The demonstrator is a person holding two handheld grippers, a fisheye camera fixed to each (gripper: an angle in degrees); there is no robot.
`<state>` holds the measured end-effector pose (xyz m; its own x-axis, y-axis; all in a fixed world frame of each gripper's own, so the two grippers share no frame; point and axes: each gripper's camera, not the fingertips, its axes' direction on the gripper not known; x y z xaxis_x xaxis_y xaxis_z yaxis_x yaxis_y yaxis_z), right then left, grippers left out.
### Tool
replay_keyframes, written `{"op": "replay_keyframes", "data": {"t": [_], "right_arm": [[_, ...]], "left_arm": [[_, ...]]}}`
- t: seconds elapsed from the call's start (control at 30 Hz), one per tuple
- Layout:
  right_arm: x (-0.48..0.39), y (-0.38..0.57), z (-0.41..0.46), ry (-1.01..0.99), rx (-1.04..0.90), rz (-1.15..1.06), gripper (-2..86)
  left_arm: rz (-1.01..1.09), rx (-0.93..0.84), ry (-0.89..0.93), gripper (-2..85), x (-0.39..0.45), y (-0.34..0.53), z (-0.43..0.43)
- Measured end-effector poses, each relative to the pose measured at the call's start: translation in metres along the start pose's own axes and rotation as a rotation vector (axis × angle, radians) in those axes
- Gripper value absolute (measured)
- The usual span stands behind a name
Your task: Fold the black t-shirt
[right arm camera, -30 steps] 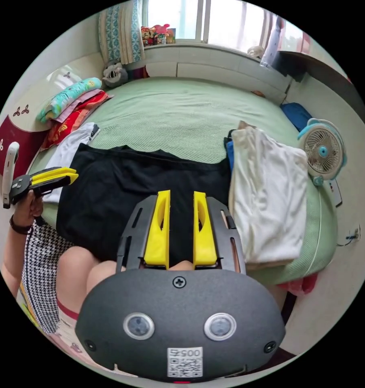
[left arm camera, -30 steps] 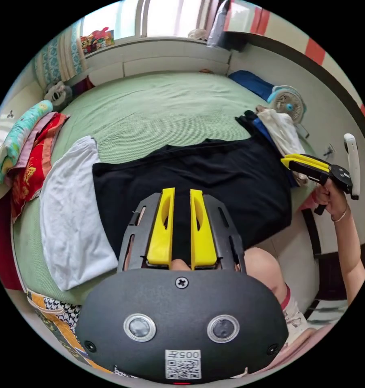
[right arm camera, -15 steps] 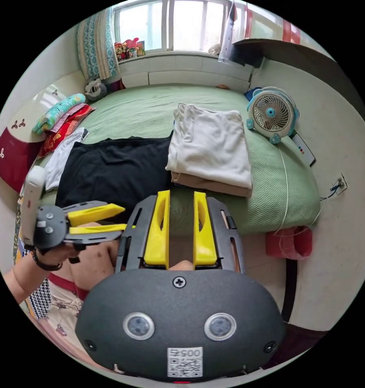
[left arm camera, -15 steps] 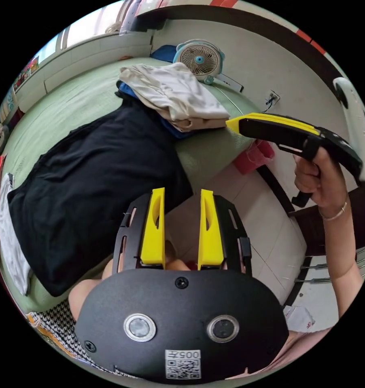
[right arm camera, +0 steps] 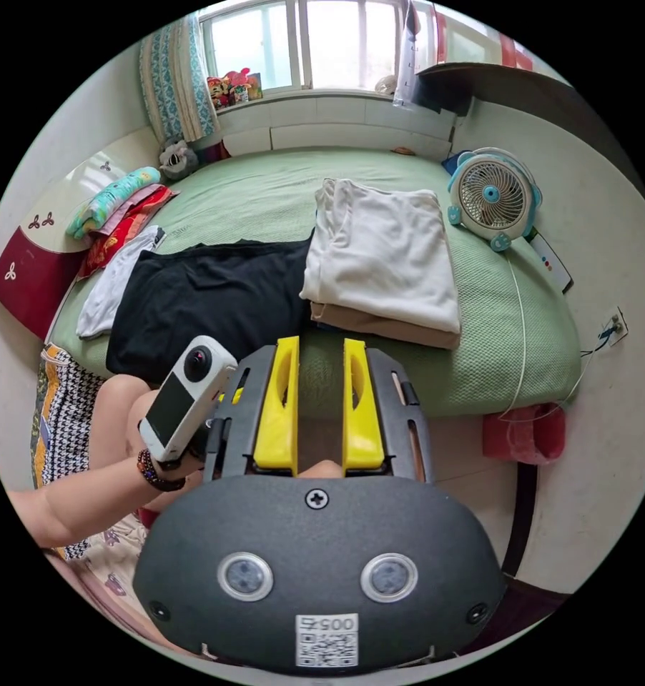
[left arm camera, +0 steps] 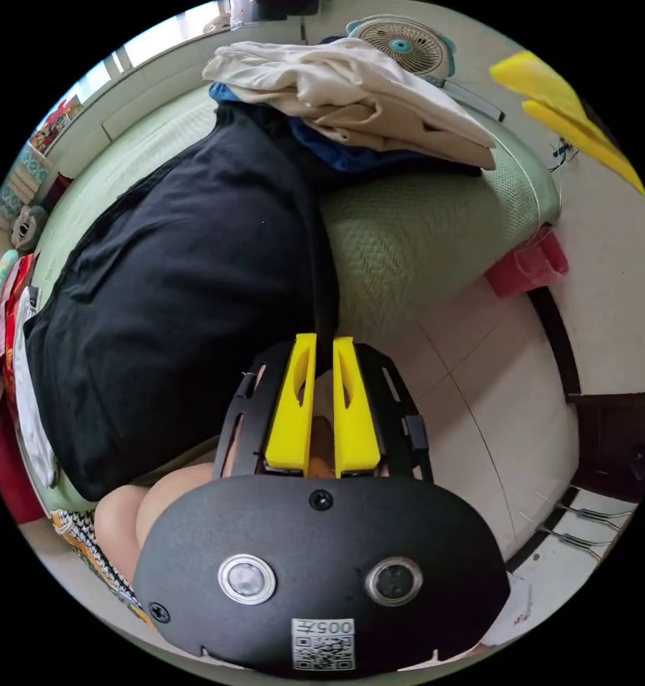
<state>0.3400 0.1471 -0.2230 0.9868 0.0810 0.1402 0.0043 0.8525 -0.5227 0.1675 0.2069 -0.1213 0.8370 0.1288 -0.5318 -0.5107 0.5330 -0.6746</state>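
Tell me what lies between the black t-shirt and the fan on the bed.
In the right gripper view, a folded stack, white garment on top, lies between the black t-shirt and the fan.

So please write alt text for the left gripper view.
The left tool pinches the hanging corner of a black t-shirt spread on a green bed. Folded pale clothes lie beyond it, and the right tool's yellow tips show at upper right.

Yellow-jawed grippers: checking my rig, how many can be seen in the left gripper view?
2. The left gripper closes on the black t-shirt corner at the green bed's edge; the right gripper hangs beyond the bed.
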Motion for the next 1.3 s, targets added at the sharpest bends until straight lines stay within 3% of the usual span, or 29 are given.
{"op": "replay_keyframes", "data": {"t": [0.2, 0.43, 0.83, 1.1, 1.3], "right_arm": [[0.002, -0.048, 0.017, -0.065, -0.037, -0.033, 9.4], [0.016, -0.142, 0.090, -0.287, -0.253, 0.087, 11.2], [0.028, -0.225, 0.193, -0.282, -0.423, 0.263, 11.6], [0.030, -0.243, 0.221, -0.322, -0.389, 0.386, 6.1], [0.009, -0.258, 0.204, -0.242, -0.333, 0.329, 2.1]], "left_arm": [[0.001, 0.140, 0.100, 4.1, -0.049, 0.037, -0.061], [-0.025, 0.198, 0.149, 3.6, -0.094, 0.064, -0.085], [-0.014, 0.233, 0.193, 3.3, -0.137, 0.096, -0.089], [-0.004, 0.238, 0.240, 3.1, -0.160, 0.112, -0.088], [-0.002, 0.270, 0.264, 3.1, -0.175, 0.131, -0.096]]}}
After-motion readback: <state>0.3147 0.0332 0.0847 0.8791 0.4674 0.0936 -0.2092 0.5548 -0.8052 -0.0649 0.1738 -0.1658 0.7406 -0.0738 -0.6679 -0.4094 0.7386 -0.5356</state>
